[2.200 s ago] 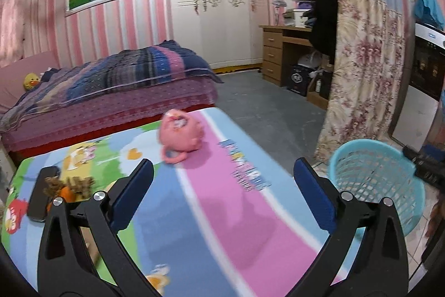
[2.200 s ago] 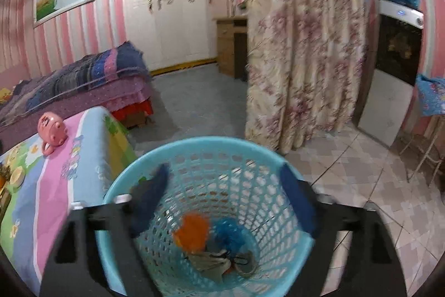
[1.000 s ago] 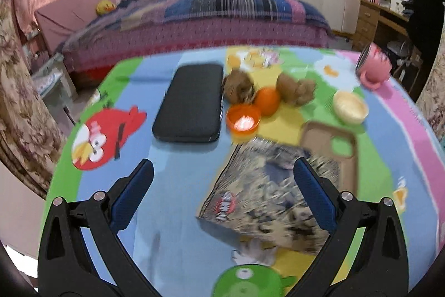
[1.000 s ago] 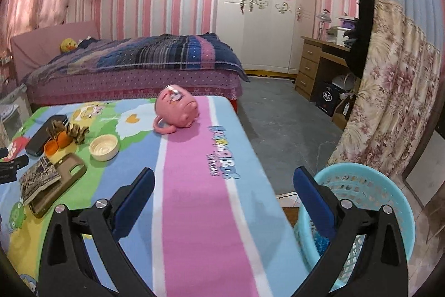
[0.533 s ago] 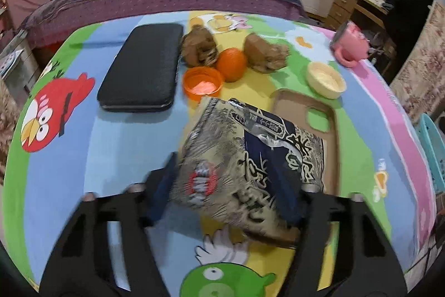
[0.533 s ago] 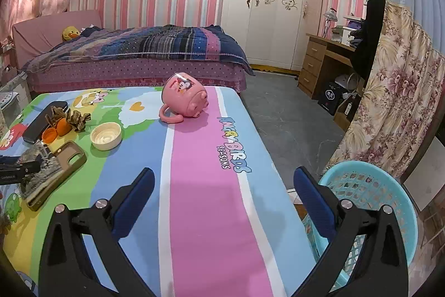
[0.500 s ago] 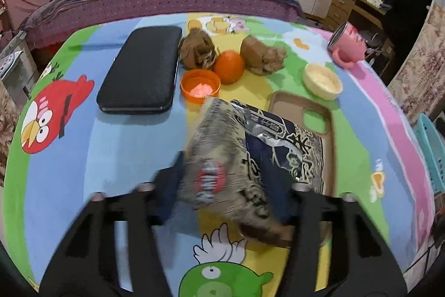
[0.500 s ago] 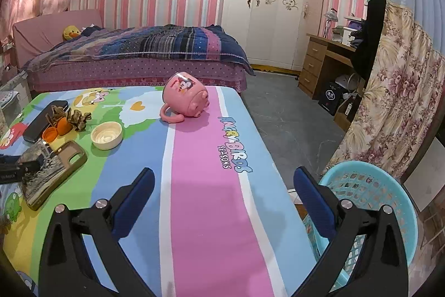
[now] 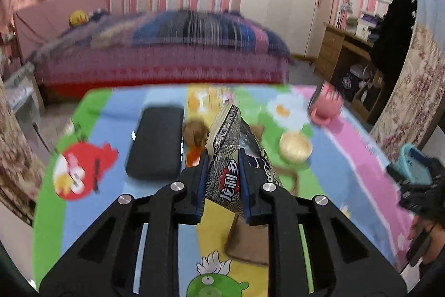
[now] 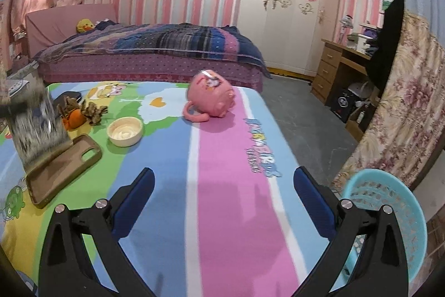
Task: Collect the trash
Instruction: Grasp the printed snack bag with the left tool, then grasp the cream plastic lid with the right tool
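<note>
Left wrist view: the tabletop wears a bright cartoon cloth, and the whole picture is motion-blurred. A flat black case lies left of centre. Beside it sit a brown crumpled lump and an orange cap, both partly hidden behind the snack bag. A cream bowl stands to the right, and a pink mug lies tipped farther back. A brown phone case lies flat under the bag. The left gripper has its fingers closing on the bag, pads pressing its crumpled sides. The bag is dark with a white pattern and a red logo near the pinch; it stands on edge, folded narrow, its top corner rising toward the bed. At the far right a blue basket shows behind a dark blurred shape.

Right wrist view: the right gripper hangs over the pink stripe with its fingers spread wide and nothing between them. The basket stands on the floor just off the tabletop's right edge, partly behind the right finger. The mug lies on its side ahead. The bowl, the phone case, an orange and brown scraps sit to the left. The bag appears blurred at the far left, lifted above the phone case.
</note>
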